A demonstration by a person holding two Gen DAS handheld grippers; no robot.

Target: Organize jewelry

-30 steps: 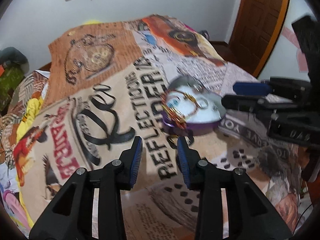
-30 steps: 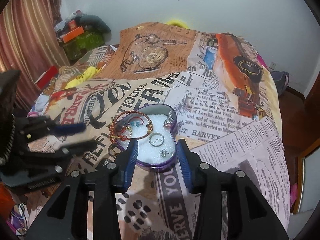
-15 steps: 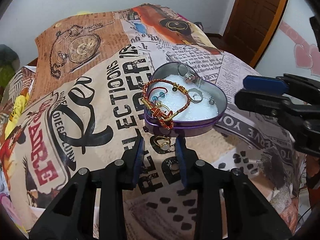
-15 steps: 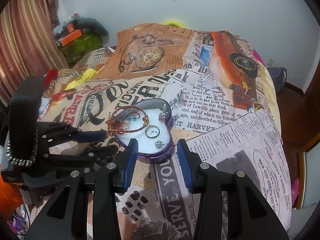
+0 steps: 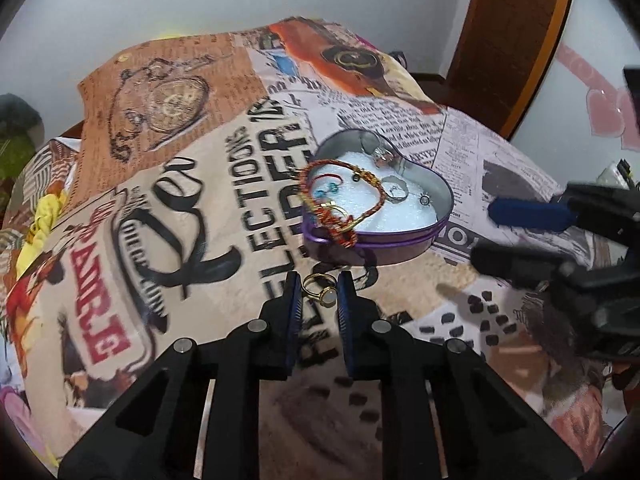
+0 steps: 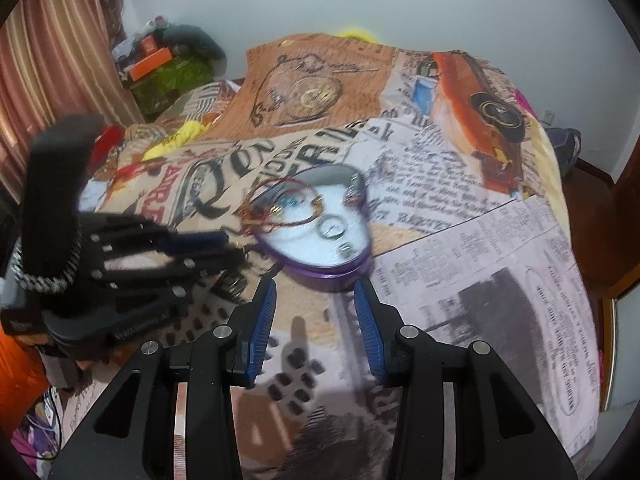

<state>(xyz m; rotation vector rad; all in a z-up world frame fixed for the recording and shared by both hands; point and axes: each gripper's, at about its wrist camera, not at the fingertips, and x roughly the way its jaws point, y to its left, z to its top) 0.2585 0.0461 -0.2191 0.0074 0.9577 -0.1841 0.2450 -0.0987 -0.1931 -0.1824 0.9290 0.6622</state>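
Note:
A purple heart-shaped tin [image 5: 404, 246] with a white foam lining sits on the printed bedspread; it also shows in the right wrist view [image 6: 362, 258]. A red and gold bracelet [image 5: 316, 208] hangs over its rim, and small rings and studs lie inside. A gold ring with a pale stone [image 5: 321, 288] lies just in front of the tin, between the fingertips of my left gripper [image 5: 319, 294], whose narrowed jaws stand on each side of it. My right gripper [image 6: 316, 304] is open and empty, just short of the tin.
The bed is covered by a newspaper-print bedspread [image 5: 180, 208]. A wooden door [image 5: 516, 40] stands at the far right. Curtains [image 6: 52, 60] and a cluttered stand with green and orange things [image 6: 168, 68] are at the far left.
My left gripper has moved forward and down until the gold ring lies between its fingertips, and its jaws have narrowed. My right gripper has drawn slightly closer to the tin.

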